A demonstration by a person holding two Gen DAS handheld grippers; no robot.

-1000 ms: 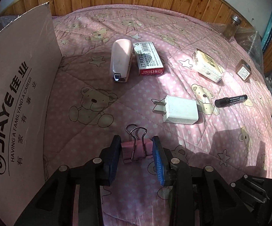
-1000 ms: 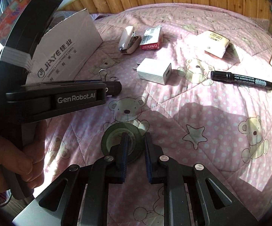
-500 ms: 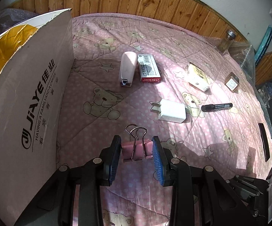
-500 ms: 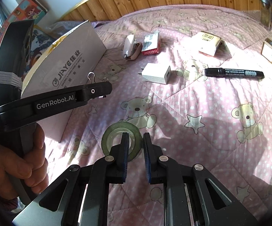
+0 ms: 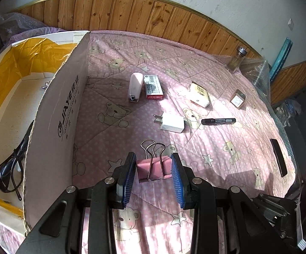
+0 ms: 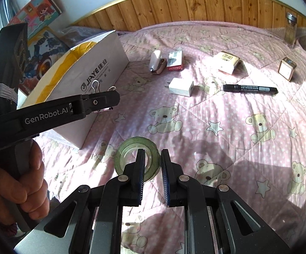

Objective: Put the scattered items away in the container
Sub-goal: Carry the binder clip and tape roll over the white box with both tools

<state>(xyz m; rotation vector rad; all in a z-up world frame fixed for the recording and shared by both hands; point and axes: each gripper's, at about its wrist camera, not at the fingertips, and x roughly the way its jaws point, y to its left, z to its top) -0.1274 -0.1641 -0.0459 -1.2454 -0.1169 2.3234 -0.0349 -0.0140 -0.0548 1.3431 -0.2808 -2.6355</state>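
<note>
Task partly done: left gripper (image 5: 153, 172) jaws clamp a pink binder clip (image 5: 154, 168) beside the cardboard box (image 5: 53, 122), which already holds glasses (image 5: 11, 165), right gripper (image 6: 152, 169) jaws pinch a tape roll (image 6: 137, 158), while stapler (image 5: 135, 86), charger (image 5: 172, 123) and marker (image 5: 218, 121) remain on the bed beyond the box.

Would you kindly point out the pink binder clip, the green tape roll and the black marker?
pink binder clip (image 5: 154, 168), left wrist view, on its pink body.
green tape roll (image 6: 124, 150), right wrist view, on its left rim.
black marker (image 6: 250, 89), right wrist view, on its barrel.
</note>
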